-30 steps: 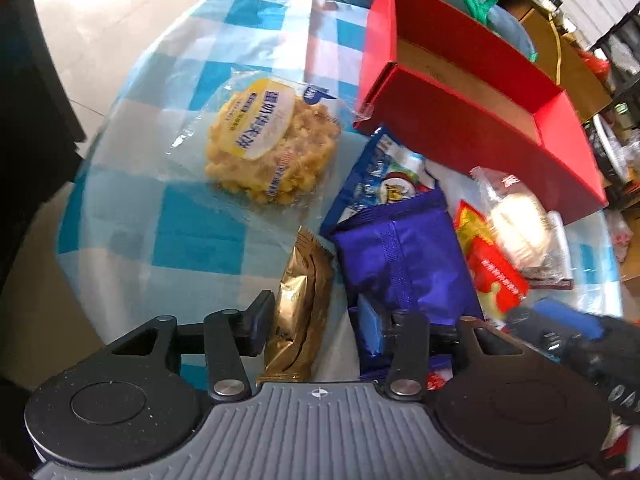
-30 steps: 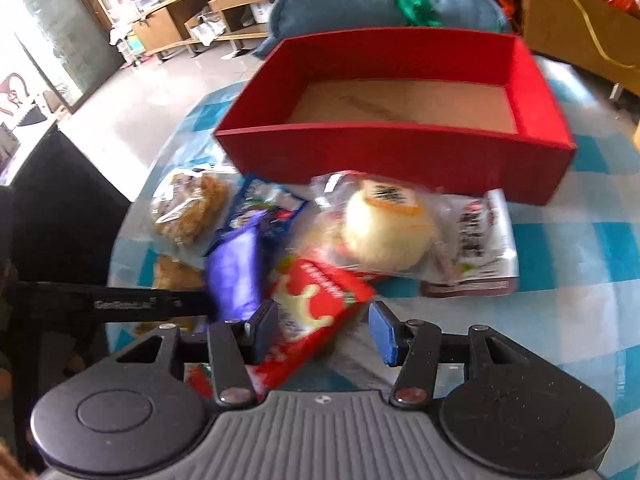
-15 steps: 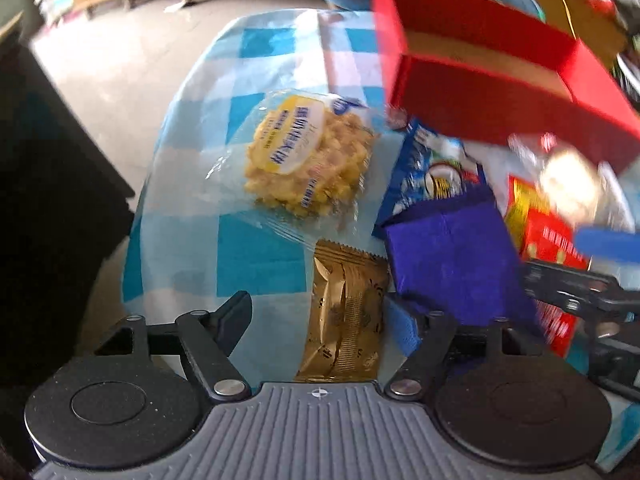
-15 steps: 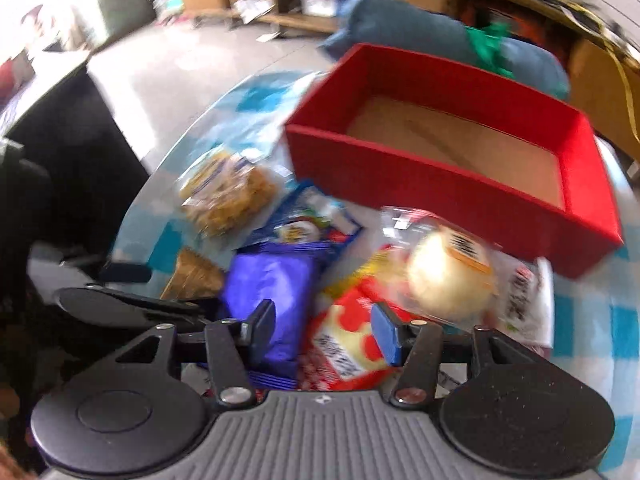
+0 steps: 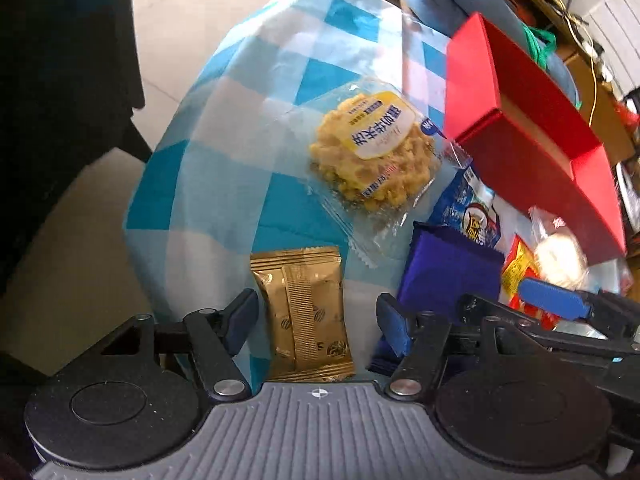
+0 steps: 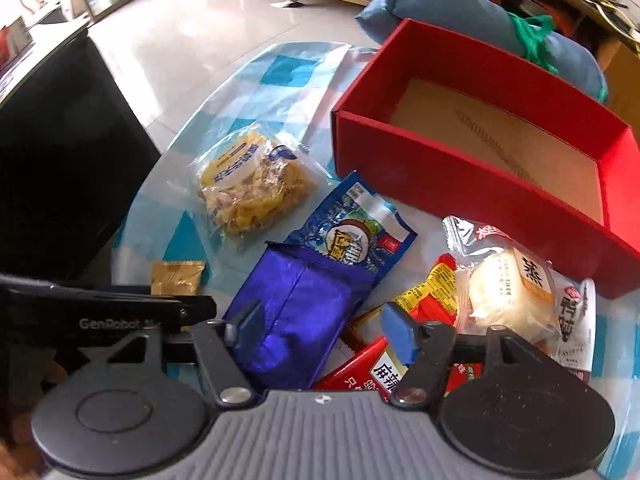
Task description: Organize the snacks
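A gold snack packet (image 5: pixel 304 312) lies on the checked cloth between the fingers of my left gripper (image 5: pixel 316 322). The jaws are closing and the pads stand clear of it. My right gripper (image 6: pixel 324 330) hangs over a purple packet (image 6: pixel 296 312), its jaws opening with the packet between them, unpressed. A red open box (image 6: pixel 440 168) stands behind, nothing in the part I see. Before it lie a yellow cake in clear wrap (image 6: pixel 252 184), a blue packet (image 6: pixel 356 232), a red packet (image 6: pixel 384 368) and a wrapped white bun (image 6: pixel 508 288).
The round table's blue-and-white cloth (image 5: pixel 240 160) drops off at the left to a pale floor. A black cabinet (image 6: pixel 60 160) stands left of the table. A blue cushion (image 6: pixel 460 20) lies behind the box. The two grippers hang side by side, close together.
My left gripper widened and shifted, so the gold packet now lies between its fingers. My right gripper moved left from the red packet to the purple one, jaws wider.
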